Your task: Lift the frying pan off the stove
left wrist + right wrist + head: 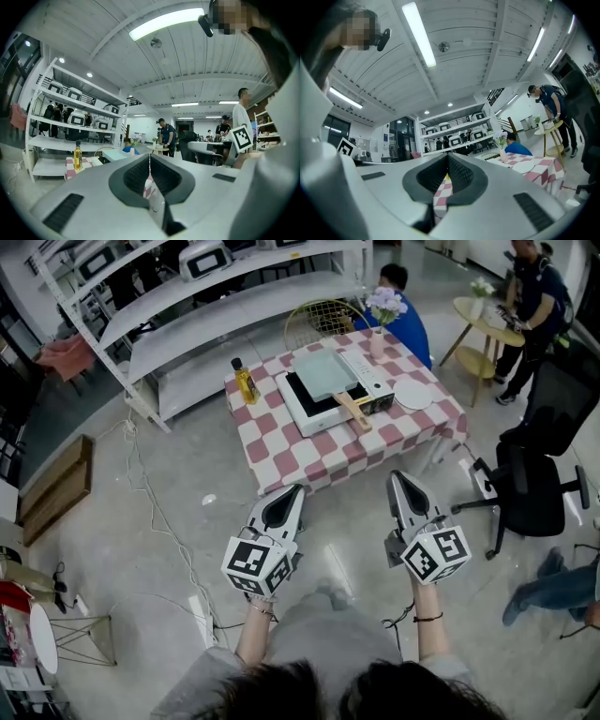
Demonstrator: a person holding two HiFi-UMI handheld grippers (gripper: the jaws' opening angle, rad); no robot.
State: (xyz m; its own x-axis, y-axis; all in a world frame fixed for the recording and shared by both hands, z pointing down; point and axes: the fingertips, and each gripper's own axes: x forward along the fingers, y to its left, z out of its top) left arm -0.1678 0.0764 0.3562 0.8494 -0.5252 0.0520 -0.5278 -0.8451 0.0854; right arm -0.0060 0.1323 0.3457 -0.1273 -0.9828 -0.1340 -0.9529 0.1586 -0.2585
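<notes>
Well apart from frying pan [324,372], left gripper [297,488], right gripper [397,475] both pressed together

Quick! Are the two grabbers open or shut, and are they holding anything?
Left gripper: shut, holding nothing.
Right gripper: shut, holding nothing.

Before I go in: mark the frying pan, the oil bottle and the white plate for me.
frying pan [323,374], head view, middle of its pale green square body.
oil bottle [247,385], head view, on its yellow body.
white plate [413,395], head view, on its bare centre.
</notes>
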